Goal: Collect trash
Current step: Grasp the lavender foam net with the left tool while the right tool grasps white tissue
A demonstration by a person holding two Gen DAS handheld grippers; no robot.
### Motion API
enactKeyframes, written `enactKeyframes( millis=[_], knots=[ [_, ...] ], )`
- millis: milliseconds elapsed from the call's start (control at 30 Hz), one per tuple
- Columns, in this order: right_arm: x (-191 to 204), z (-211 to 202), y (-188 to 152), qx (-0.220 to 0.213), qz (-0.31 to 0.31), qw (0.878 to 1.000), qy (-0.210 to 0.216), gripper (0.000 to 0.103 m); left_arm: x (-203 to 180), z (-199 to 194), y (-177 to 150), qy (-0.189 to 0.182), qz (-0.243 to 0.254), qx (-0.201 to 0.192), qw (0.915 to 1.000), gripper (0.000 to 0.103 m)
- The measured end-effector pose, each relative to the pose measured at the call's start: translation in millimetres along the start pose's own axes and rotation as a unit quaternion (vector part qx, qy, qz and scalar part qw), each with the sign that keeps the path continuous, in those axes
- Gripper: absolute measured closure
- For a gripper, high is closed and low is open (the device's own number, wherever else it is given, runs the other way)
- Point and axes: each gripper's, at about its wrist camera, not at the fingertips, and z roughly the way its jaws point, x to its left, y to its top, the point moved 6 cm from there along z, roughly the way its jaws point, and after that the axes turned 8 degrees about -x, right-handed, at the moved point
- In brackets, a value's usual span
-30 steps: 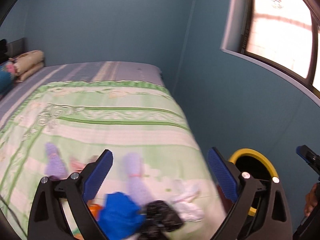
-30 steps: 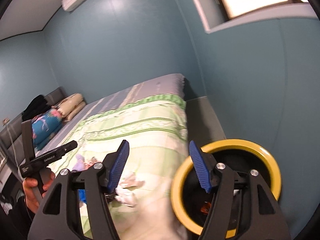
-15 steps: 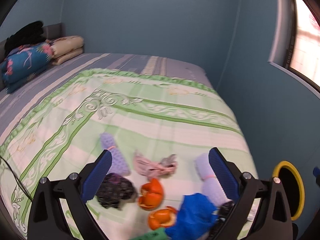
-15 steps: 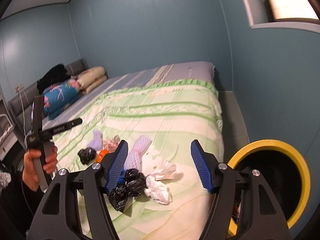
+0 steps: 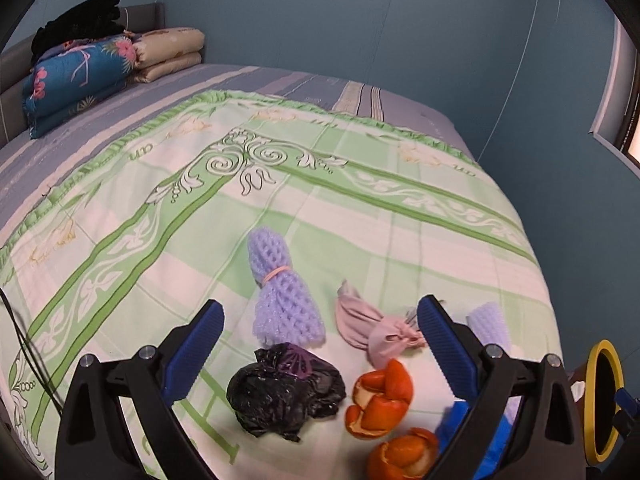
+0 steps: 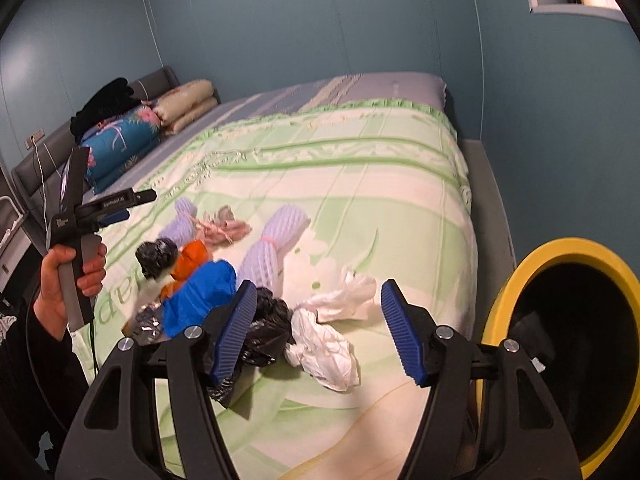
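Across the near end of the green-and-white patterned bedspread (image 5: 280,200), a scatter of trash is seen. Places below are given relative to the crumpled black plastic bag (image 5: 284,394) in the left wrist view. Just behind it, a lilac foam fruit net tied with a rubber band (image 5: 280,292) is laid lengthwise. To its right, curled orange peel (image 5: 380,398) is found, with a second piece of peel (image 5: 404,456) nearer the camera. Behind the peel, a knotted pink cloth scrap (image 5: 376,330) is spread. Further right, a second lilac foam net (image 5: 486,322) and a blue plastic bag (image 5: 464,424) are partly hidden by a gripper finger. Far to the right, off the bed, the yellow-rimmed trash bin (image 5: 600,404) is seen.

The left gripper (image 5: 320,348) is held above the black bag with its jaws spread wide and nothing between the pads.

From the right wrist view, crumpled white tissue (image 6: 328,344) is seen on the bedspread's near edge, with another black bag (image 6: 264,328) just left of it and the bin's (image 6: 500,312) dark mouth to the right. The right gripper (image 6: 316,332) is held over the tissue, jaws apart, with nothing clamped. At the left edge, a hand (image 6: 66,280) is seen around the other gripper's handle.
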Motion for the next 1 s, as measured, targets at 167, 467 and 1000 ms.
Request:
enactKeyframes(
  millis=[167,467,1000],
  knots=[
    [0,21,-15,0.034,0.003,0.999,0.003,0.049,5,17,-9,0.007,0.008,0.018,0.9998,0.009],
    [3,38,-26,0.066,0.004,0.998,0.009,0.053,26,44,-14,0.018,-0.010,0.049,0.9986,0.009],
    [6,59,-46,0.109,0.004,0.994,0.008,0.069,19,93,-38,0.004,-0.012,0.116,0.9932,0.046]
  ],
)
